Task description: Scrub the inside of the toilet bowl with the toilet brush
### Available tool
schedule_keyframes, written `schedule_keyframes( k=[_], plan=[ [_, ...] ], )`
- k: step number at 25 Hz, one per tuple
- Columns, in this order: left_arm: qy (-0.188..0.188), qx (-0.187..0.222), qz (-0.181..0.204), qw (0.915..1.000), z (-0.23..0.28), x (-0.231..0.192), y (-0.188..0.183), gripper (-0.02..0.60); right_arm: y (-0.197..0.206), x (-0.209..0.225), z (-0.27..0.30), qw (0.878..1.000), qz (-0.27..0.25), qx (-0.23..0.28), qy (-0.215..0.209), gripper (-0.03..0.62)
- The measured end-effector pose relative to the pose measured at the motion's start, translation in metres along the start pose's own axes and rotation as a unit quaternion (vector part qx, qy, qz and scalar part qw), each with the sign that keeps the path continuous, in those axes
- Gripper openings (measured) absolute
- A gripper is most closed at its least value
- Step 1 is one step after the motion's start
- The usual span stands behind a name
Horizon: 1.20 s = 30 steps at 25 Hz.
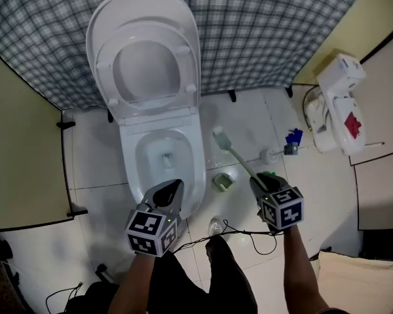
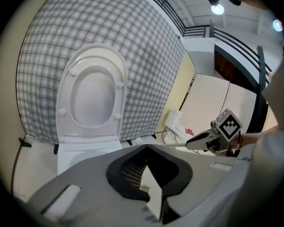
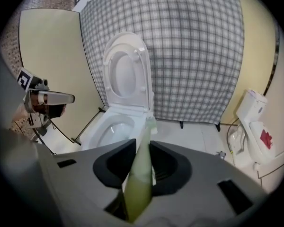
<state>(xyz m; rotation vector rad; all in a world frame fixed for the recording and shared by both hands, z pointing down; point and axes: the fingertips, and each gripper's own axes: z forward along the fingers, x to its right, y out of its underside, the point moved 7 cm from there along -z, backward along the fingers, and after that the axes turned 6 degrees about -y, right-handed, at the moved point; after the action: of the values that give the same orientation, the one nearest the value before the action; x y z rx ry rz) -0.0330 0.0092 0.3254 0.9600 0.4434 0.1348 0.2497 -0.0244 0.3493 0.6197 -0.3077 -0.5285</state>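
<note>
Toilet brush in right gripper, clear of toilet bowl rim, over floor

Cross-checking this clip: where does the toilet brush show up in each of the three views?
Head view: toilet brush lower centre-right, slanting up-left from the right hand-held gripper.
Left gripper view: only its thin handle, right of centre.
Right gripper view: bottom centre, green handle running up between the jaws.
Shared landmark: the raised toilet lid.
</note>
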Motion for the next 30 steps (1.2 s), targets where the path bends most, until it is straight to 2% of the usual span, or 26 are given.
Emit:
schedule_keyframes(
  k=[6,11,16,22,30],
  plan=[
    [-0.013,0.026,0.009,0.9995,-0.05,-0.012,-0.033,0.005,-0.045,-0.062,-0.028,0.998,-0.014,0.062,-0.031,0.109],
    [-0.036,0.032,0.0,0.9988,-0.085,-0.028,-0.034,0.005,-0.058,-0.111,-0.026,0.993,0.004,0.086,-0.078,0.109],
    [-0.067,0.02,-0.019,0.9974,-0.105,-0.048,-0.013,0.006,-0.055,-0.148,0.003,0.992,0.002,0.068,-0.102,0.109],
    [-0.079,0.008,-0.028,0.9964,-0.101,-0.073,0.008,0.005,-0.045,-0.169,0.054,0.995,0.008,0.035,-0.09,0.109],
    [-0.057,-0.013,-0.038,0.9975,-0.056,-0.089,0.052,0.005,-0.007,-0.178,0.153,0.996,0.025,-0.019,-0.081,0.109]
  ],
)
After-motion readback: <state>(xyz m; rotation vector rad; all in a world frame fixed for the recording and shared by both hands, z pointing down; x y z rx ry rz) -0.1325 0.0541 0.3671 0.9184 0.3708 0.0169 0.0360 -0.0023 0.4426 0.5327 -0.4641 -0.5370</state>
